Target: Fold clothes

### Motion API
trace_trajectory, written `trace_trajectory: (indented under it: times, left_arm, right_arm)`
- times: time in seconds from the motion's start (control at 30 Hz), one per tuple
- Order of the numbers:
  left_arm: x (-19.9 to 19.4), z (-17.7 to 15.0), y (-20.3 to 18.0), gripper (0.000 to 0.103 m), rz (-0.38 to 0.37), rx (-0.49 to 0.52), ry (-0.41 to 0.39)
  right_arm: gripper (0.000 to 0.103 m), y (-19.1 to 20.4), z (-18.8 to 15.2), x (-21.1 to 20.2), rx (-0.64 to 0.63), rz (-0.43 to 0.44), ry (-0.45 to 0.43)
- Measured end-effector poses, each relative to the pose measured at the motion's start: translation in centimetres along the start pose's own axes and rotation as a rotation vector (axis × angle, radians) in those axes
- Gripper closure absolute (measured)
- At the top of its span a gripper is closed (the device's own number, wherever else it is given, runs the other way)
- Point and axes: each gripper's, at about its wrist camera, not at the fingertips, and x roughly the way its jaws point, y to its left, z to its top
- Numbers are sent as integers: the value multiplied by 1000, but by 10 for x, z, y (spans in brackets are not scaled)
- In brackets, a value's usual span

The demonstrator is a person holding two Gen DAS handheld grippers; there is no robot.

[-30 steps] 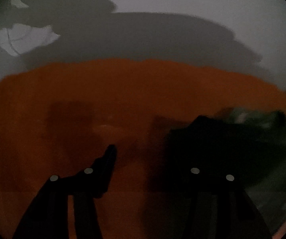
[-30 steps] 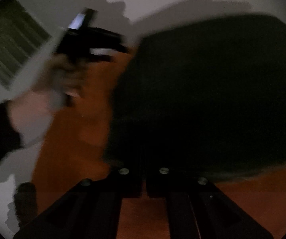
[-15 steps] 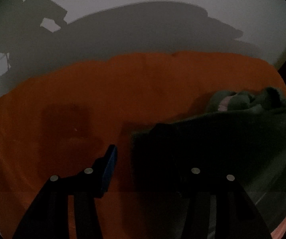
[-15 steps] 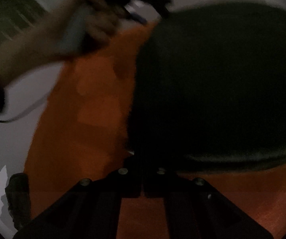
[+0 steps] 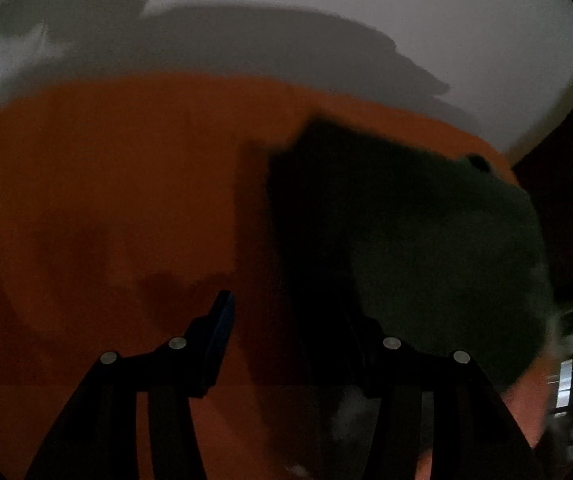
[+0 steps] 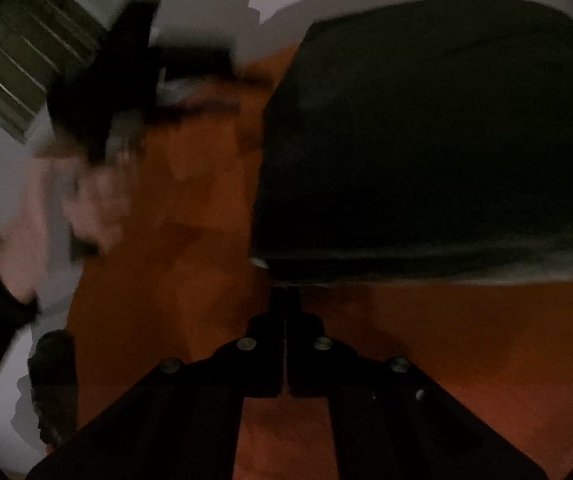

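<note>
L tongs (image 5: 286,320) are gaping wide over the orange tabletop (image 5: 106,200), w/ the dark garment (image 5: 426,232) lying on it to their right, covering one finger. R tongs (image 6: 285,300) are clenching the garment's near edge; a blurred hand (image 6: 86,196) is showing far left.

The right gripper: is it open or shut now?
Shut on the dark green garment. In the right wrist view the right gripper has its two fingers pressed together, and the garment's lower edge is pinched at their tips.
</note>
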Motion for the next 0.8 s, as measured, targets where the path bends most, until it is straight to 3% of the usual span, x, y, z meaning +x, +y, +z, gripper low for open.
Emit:
trace_trajectory:
  times: [0.13, 0.2, 0.23, 0.27, 0.33, 0.5, 0.53, 0.57, 0.6, 0.67, 0.7, 0.73, 0.77, 0.8]
  left_arm:
    - [5, -37, 16, 50, -133, -118, 36]
    - [12, -40, 20, 61, -194, -165, 52]
    - [12, -41, 22, 75, -219, -188, 60]
    - [11, -43, 24, 78, -239, -209, 66]
    - [0, -52, 24, 80, -207, -213, 79]
    - [-24, -80, 20, 78, -148, -228, 108]
    - [-24, -84, 14, 73, -135, -207, 108]
    - [-24, -88, 9, 59, -123, -185, 109]
    - [-24, -92, 3, 52, -110, -164, 110]
    - [-13, -95, -5, 49, -95, -155, 126]
    - [-7, -96, -7, 51, -86, -157, 130]
    - [-1, -97, -9, 74, -76, -160, 133]
    - [2, -98, -10, 88, -69, -170, 128]
    - [-2, -98, -9, 91, -84, -194, 116]
  right_arm:
    - [102, -45, 3, -37, 96, -47, -55]
    - [102, -64, -5, -53, 144, -66, -69]
    - [102, -74, -9, -60, 168, -76, -76]
    - [102, -81, -13, -67, 191, -83, -78]
    - [102, -93, -24, -76, 246, -80, -83]
    - [99, -103, -37, -96, 296, -73, -113]
    - [99, -100, -33, -100, 270, -76, -124]
    - [99, -97, -29, -104, 244, -79, -134]
    - [99, -94, -18, -102, 203, -91, -141]
    - [99, -90, 4, -98, 119, -117, -154]
    - [99, -88, 14, -96, 77, -130, -160]
    - [99, -88, 25, -90, 53, -134, -159]
    - [99, -88, 36, -84, 30, -137, -157]
    - [98, -91, 44, -79, 7, -147, -140]
